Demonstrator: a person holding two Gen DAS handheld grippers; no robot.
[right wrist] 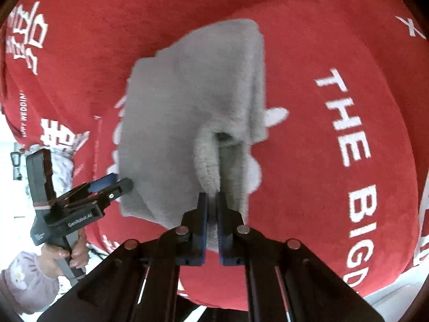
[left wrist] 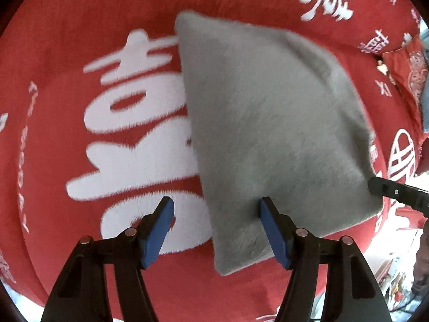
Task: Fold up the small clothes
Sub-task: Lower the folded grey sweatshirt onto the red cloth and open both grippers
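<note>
A small grey fleecy garment (left wrist: 268, 123) lies folded on a red blanket (left wrist: 80, 26) with white characters. My left gripper (left wrist: 217, 206) is open just above it, one blue pad over the blanket and the other over the garment's near-left edge, neither pressing. In the right wrist view the grey garment (right wrist: 187, 94) shows stacked layers, and my right gripper (right wrist: 211, 201) is shut on a raised pinch of its near edge. The left gripper (right wrist: 118, 183) shows there at the garment's left edge. The right gripper's black finger (left wrist: 386, 190) touches the garment's right corner.
The red blanket (right wrist: 335, 53) covers a rounded soft surface and drops away at its edges. A hand (right wrist: 67, 255) in a lilac patterned sleeve holds the left gripper's handle. A red patterned cushion (left wrist: 410, 72) lies at the far right.
</note>
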